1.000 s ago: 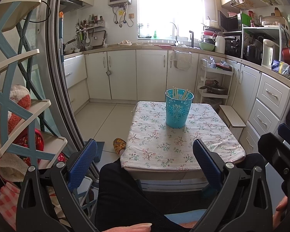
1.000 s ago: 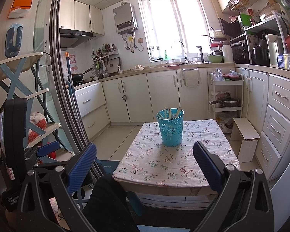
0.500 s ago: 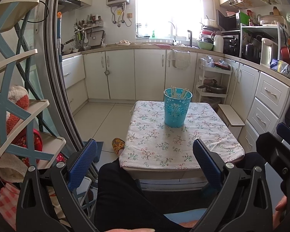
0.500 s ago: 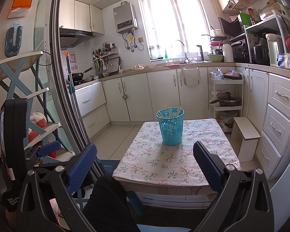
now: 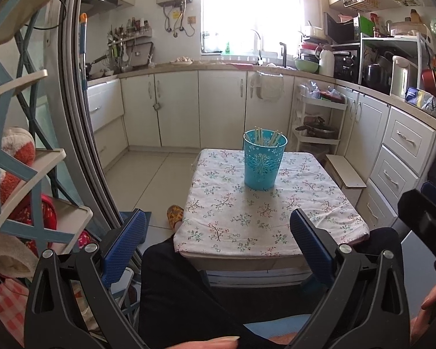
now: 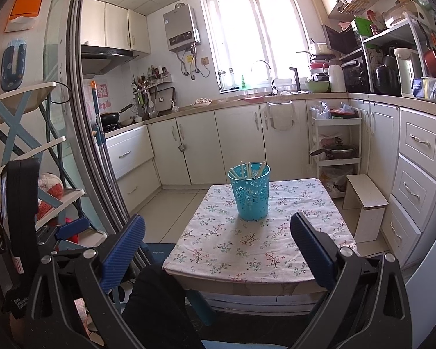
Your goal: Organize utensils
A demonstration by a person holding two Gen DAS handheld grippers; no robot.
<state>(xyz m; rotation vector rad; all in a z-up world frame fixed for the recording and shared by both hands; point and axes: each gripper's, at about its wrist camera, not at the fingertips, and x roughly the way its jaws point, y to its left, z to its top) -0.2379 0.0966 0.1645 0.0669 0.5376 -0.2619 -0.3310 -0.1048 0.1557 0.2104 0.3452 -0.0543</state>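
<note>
Your left tongs (image 5: 218, 241) are spread wide with nothing between the blue ribbed pads (image 5: 125, 241), held low over your dark-trousered lap (image 5: 183, 290). Ahead of them, and well apart, the turquoise perforated plastic cup (image 5: 264, 163) stands upright on the floral-cloth tabletop (image 5: 247, 221), with pale chopsticks (image 5: 271, 137) leaning inside it. Your right tongs (image 6: 218, 247) are likewise wide apart and hold nothing; the same cup (image 6: 251, 195) sits ahead between their two pads, slightly toward the right one, near the tabletop's (image 6: 261, 250) far edge. A small white wooden stool (image 6: 364, 203) stands on the floor to the right of the tabletop.
</note>
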